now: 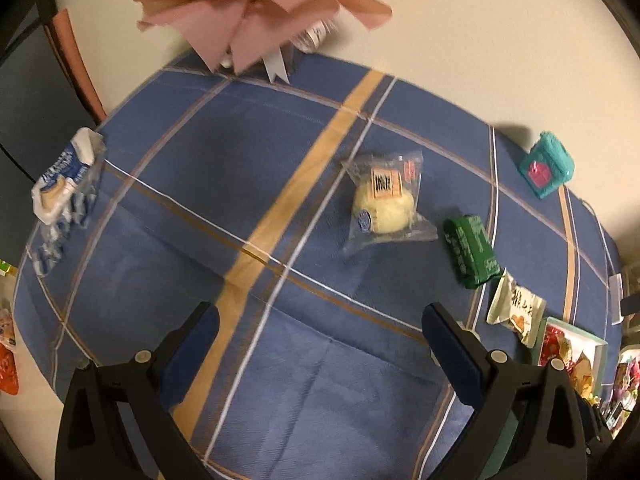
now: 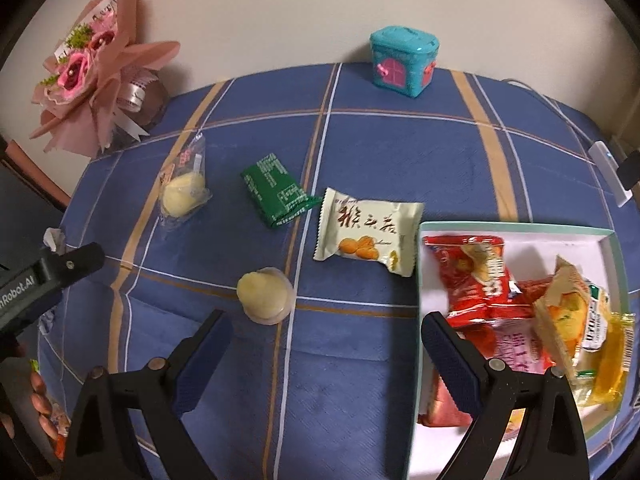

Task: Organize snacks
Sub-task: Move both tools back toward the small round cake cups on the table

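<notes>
- My right gripper (image 2: 326, 340) has its fingers spread wide with nothing between them, hovering over the blue plaid tablecloth (image 2: 360, 152).
- My left gripper (image 1: 320, 328) is likewise spread and empty above bare cloth.
- Just ahead of my right fingers sits a round pale jelly cup (image 2: 265, 295), slightly left of centre; it looks to me like the nearest candidate.
- Beyond it lie the cream biscuit packet (image 2: 366, 236), the green packet (image 2: 276, 190) and the clear-wrapped yellow bun (image 2: 182, 192), all loose on the cloth and apart from each other.
- The white tray with the teal rim (image 2: 520, 228) is at my right, already holding red and orange packets (image 2: 480, 276); the biscuit packet lies just beside its edge.
- From my left view, the bun (image 1: 384, 204) is ahead, with a blue-and-white packet (image 1: 66, 184) at the far left edge.
- Risks, as I judge them: the cup is smooth and rounded, so an off-centre pinch could squirt it away; the crinkly wrappers may slip; the crowded tray could spill as more is added.
</notes>
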Tool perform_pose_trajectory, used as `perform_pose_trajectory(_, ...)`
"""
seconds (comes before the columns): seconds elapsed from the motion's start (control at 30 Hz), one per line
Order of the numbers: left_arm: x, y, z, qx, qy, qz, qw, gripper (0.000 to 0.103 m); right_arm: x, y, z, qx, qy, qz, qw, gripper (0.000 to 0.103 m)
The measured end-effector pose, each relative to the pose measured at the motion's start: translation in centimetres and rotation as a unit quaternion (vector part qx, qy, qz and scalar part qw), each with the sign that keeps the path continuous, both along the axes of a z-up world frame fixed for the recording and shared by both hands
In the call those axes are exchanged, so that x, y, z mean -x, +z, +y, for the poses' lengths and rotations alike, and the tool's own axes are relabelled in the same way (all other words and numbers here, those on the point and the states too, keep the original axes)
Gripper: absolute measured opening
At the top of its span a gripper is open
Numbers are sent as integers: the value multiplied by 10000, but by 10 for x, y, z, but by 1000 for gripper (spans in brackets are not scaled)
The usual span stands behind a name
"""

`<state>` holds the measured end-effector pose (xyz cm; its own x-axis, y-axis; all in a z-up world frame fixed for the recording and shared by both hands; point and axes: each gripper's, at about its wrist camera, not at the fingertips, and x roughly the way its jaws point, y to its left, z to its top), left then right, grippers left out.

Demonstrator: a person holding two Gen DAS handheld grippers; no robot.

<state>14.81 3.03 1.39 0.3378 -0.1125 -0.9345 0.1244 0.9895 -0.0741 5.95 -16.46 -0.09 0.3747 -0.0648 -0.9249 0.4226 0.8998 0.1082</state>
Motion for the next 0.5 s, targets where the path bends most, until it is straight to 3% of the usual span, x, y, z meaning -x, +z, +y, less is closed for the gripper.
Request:
perform_pose_trajectory(0.3, -4, -44, -15, -82, -100, 548, 9984, 101, -17, -24, 16, 15, 263, 130, 9996, 94)
perform_pose_trajectory(0.5, -7, -56, -19, -248, -99, 613, 9978, 101, -25, -43, 23, -20, 383, 260, 9989, 90)
